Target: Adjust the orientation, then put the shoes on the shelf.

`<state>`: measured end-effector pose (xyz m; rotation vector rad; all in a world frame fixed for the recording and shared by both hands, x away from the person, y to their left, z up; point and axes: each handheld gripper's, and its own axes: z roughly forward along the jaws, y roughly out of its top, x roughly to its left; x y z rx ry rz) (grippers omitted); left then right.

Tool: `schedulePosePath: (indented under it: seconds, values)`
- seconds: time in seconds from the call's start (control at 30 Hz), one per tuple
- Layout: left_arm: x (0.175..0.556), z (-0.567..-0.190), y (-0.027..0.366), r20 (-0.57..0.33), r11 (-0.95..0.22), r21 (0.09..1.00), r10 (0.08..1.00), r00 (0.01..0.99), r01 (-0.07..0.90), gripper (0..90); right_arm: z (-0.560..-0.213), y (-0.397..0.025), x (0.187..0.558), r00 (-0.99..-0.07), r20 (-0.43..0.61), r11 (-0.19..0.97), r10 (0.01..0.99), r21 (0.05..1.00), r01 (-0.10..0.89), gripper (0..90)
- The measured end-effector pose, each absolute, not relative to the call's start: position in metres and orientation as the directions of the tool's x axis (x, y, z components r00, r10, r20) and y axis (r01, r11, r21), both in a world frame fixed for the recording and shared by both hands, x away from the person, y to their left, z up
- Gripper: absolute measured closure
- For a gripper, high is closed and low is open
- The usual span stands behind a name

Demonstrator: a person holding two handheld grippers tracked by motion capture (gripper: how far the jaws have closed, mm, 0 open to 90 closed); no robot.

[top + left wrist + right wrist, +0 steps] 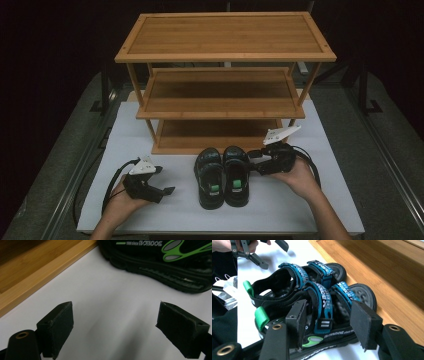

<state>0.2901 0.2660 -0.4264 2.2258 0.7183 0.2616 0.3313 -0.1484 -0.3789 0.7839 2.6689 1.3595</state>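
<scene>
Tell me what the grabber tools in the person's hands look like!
Each hand holds a black tool. The left tool and the right tool each carry a pale three-cornered plate on top and trail a black cable. Their jaws are flat black blocks with rough pads, on black arms with brass-ringed holes. No sleeves show on the forearms.

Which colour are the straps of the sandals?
The straps of the sandals are teal-blue with white lettering, shown best in the right gripper view.

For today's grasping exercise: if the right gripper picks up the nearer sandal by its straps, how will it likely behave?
The sandal probably hangs tilted, since its fabric straps look soft and would flex. Its thick ridged sole looks stiff, so it likely keeps shape. The right gripper is open around it.
</scene>
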Motion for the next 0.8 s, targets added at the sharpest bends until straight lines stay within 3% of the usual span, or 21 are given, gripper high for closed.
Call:
schedulePosePath:
  seconds: [0.73, 0.8]
  values:
    - [0.308, -0.385, 0.202, -0.067, -0.553, 0.758, 0.461, 0.885, 0.346, 14.9, -0.387, -0.146, 0.318, -0.861, 0.186, 0.486, 0.474, 0.760, 0.432, 49.6]
    - [0.310, -0.384, 0.196, -0.074, -0.549, 0.763, 0.449, 0.891, 0.340, 19.9, -0.388, -0.145, 0.319, -0.862, 0.187, 0.487, 0.471, 0.760, 0.430, 49.6]
